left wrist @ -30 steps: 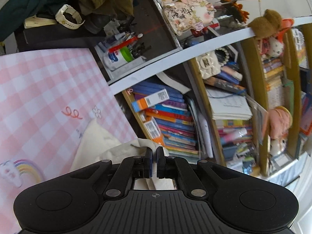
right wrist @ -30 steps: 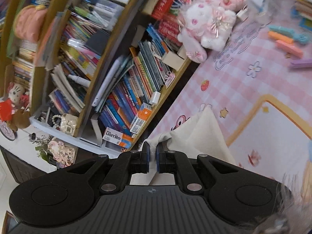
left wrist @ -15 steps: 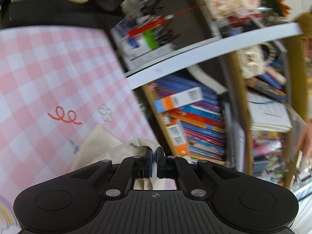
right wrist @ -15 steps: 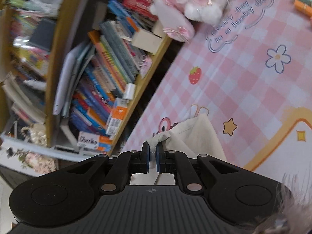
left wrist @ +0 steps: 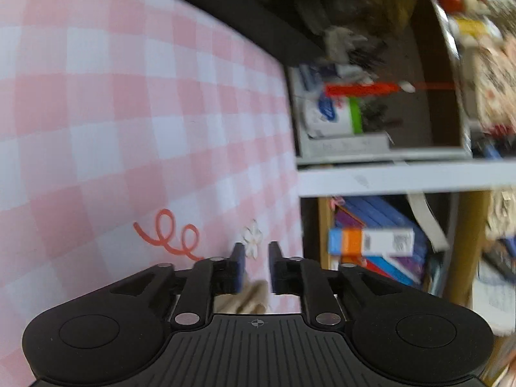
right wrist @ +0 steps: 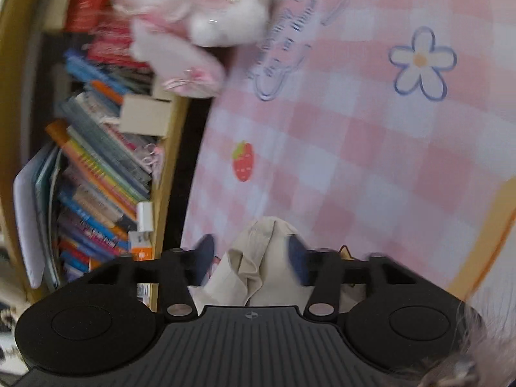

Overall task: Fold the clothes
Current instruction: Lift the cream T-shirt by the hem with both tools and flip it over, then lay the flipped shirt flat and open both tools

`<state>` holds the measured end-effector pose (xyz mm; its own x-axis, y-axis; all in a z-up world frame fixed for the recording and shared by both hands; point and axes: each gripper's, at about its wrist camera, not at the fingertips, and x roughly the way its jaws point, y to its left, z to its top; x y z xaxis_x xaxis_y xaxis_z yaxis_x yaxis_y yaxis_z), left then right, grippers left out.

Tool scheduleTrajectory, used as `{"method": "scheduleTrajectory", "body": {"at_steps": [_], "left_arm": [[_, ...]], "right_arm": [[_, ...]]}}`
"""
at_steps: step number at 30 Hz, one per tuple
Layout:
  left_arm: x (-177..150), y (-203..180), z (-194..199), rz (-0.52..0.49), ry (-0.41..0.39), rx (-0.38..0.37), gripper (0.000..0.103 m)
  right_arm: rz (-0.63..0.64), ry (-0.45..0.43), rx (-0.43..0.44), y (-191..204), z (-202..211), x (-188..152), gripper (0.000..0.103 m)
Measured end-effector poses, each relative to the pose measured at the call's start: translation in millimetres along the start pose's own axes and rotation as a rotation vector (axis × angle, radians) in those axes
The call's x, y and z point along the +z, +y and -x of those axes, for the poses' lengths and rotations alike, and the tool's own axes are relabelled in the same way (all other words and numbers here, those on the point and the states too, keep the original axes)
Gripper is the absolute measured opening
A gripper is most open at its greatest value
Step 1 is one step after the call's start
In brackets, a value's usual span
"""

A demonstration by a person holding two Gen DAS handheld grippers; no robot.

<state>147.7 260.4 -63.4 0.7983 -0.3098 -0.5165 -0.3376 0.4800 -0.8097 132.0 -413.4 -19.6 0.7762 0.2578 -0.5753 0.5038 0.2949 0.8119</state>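
Cream garment (right wrist: 258, 267) lay bunched on the pink-and-white checked tablecloth (left wrist: 129, 113), at the cloth's edge nearest the bookshelf. In the left wrist view only a small fold of it (left wrist: 248, 296) showed, low between the fingers. Left gripper (left wrist: 255, 266) had its jaws parted by a narrow gap, nothing pinched; fabric sat below the pads, contact unclear. A red squiggle print (left wrist: 171, 235) lay left of the fingers, a small white flower print (left wrist: 252, 242) between them. To the right, a grey shelf board (left wrist: 403, 179) with a tray of pens and bottles (left wrist: 342, 119) above, stacked books (left wrist: 371, 242) below; all heavily blurred.

Right wrist view: books (right wrist: 96, 174) at left, a pink-and-white plush rabbit (right wrist: 193, 22) above them at the table's edge. Strawberry print (right wrist: 243, 161) on the cloth, blue-outlined flower print (right wrist: 421, 63) far right. Right gripper (right wrist: 251, 258) stood wide apart, the garment heaped between its fingers, not clamped.
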Motion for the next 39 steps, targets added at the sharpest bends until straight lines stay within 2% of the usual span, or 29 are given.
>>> {"method": "scheduleTrajectory", "body": {"at_steps": [2, 5, 7, 10, 11, 15, 18, 23, 24, 26, 27, 29, 30, 32, 34, 38, 39], "left_arm": [[-16.6, -25.4, 0.8, -0.188, 0.047, 0.029, 0.032], [-41.5, -63.4, 2.1, -0.47, 0.118, 0.073, 0.034], [-58.1, -88.8, 2.9, -0.658, 0.165, 0.102, 0.034], [-92.0, -104.1, -8.4, -0.912, 0.168, 0.133, 0.036], [-103.8, -108.0, -12.9, -0.995, 0.166, 0.142, 0.036], [-151.0, -123.5, -30.7, -1.328, 0.152, 0.179, 0.037], [-186.3, -135.0, -44.1, -1.577, 0.139, 0.206, 0.052], [-245.3, -154.4, -66.4, -1.993, 0.112, 0.25, 0.065], [-257.1, -158.2, -70.9, -2.076, 0.106, 0.259, 0.065], [-262.8, -162.2, -78.1, -2.171, 0.095, 0.254, 0.072], [-259.1, -166.6, -83.6, -2.188, 0.084, 0.251, 0.078], [-247.5, -178.6, -98.5, -2.192, 0.054, 0.268, 0.078], [-236.3, -186.9, -108.2, -2.159, 0.051, 0.282, 0.078], [-203.2, -206.4, -131.4, -2.028, 0.049, 0.34, 0.078], [-166.1, -222.6, -146.3, -1.856, 0.01, 0.423, 0.078], [-106.4, -241.6, -130.8, -1.493, -0.091, 0.462, 0.076], [-102.2, -240.8, -122.8, -1.449, -0.081, 0.439, 0.076]], "right_arm": [[0.173, -0.042, -0.021, 20.3, 14.5, -8.0, 0.055], [0.543, -0.099, -0.124, 58.3, 24.3, -37.2, 0.062], [0.821, -0.112, -0.184, 72.5, 13.2, -75.0, 0.067], [1.234, -0.127, -0.267, 91.0, -5.2, -133.5, 0.067], [1.302, -0.12, -0.274, 91.5, -11.4, -147.1, 0.067], [1.476, -0.075, -0.287, 86.0, -35.2, -190.4, 0.067], [1.514, -0.048, -0.326, 78.3, -44.2, -200.1, 0.067], [1.462, -0.007, -0.323, 72.9, -41.7, -193.1, 0.067], [1.443, 0.006, -0.322, 73.0, -41.3, -190.3, 0.067], [1.407, 0.029, -0.316, 72.8, -40.2, -185.2, 0.067], [1.391, 0.036, -0.314, 72.5, -40.3, -183.5, 0.067], [1.365, 0.046, -0.309, 71.7, -40.8, -181.3, 0.067], [1.357, 0.047, -0.308, 71.1, -40.8, -181.2, 0.067], [1.347, 0.05, -0.303, 69.8, -40.4, -181.2, 0.067], [1.34, 0.056, -0.3, 69.5, -39.6, -180.2, 0.067], [1.322, 0.065, -0.291, 68.9, -39.1, -177.6, 0.067], [1.318, 0.066, -0.289, 68.7, -39.0, -177.0, 0.067]]}}
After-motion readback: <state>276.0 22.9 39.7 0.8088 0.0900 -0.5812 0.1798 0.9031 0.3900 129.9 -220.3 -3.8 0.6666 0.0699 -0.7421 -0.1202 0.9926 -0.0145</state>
